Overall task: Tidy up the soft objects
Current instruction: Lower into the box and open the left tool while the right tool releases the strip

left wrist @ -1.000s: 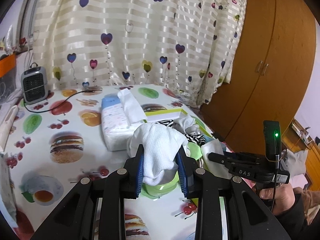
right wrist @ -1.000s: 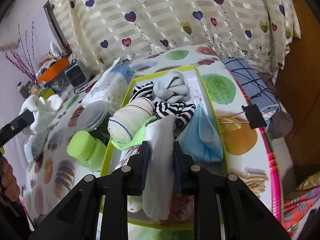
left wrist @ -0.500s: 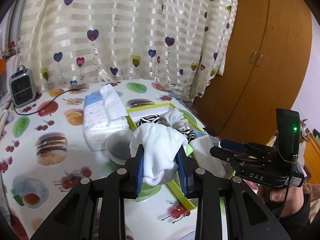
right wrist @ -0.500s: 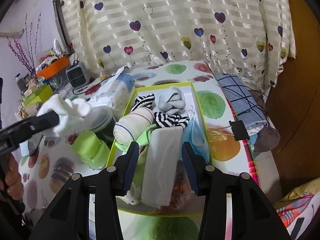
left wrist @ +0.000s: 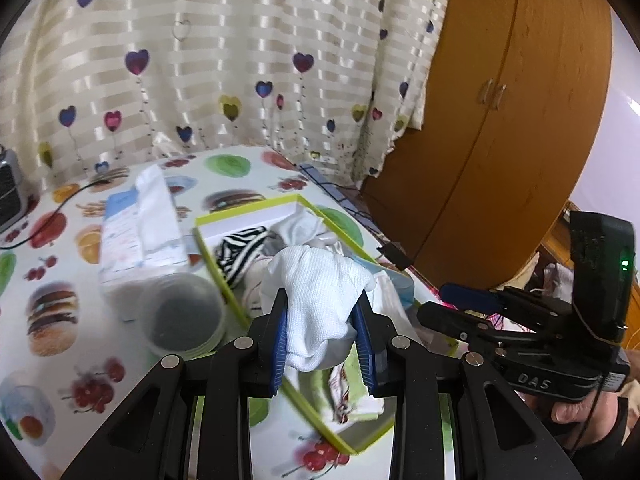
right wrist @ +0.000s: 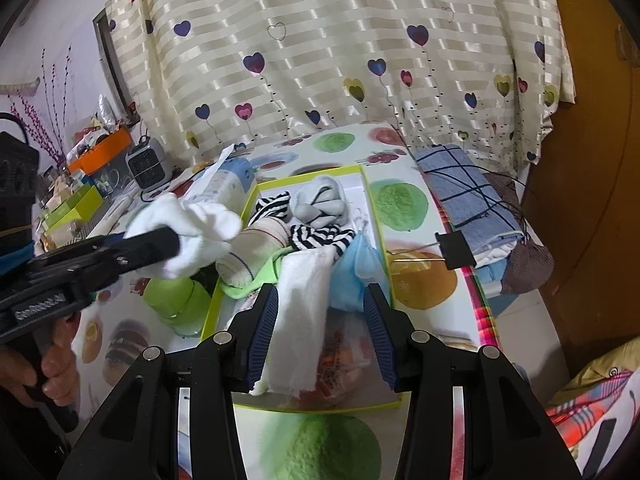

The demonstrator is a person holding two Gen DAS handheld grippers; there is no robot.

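Cloth: white ribbed cloth point(left wrist: 320, 304), soft and bunched, folds spilling over the top; held above the near left edge of the box point(left wrist: 256, 210).
Left tongs point(left wrist: 322, 344): closed on the white ribbed cloth, blue pads pressing both sides.
Right tongs point(right wrist: 320, 320): jaws spread wide, gripping nothing; a white towel strip point(right wrist: 300, 308) lies between them, draped over the box's near contents.
Box contents: striped sock point(right wrist: 320, 236), grey sock point(right wrist: 318, 202), blue pouch point(right wrist: 358, 268), a rolled sock point(right wrist: 256, 248) with thin stripes, all piled together.
Desk point(right wrist: 412, 208): fruit-print cover, tissue pack point(left wrist: 136, 236) left of the box.
Hard to see: box floor buried; lower cloth end hidden between the pads.
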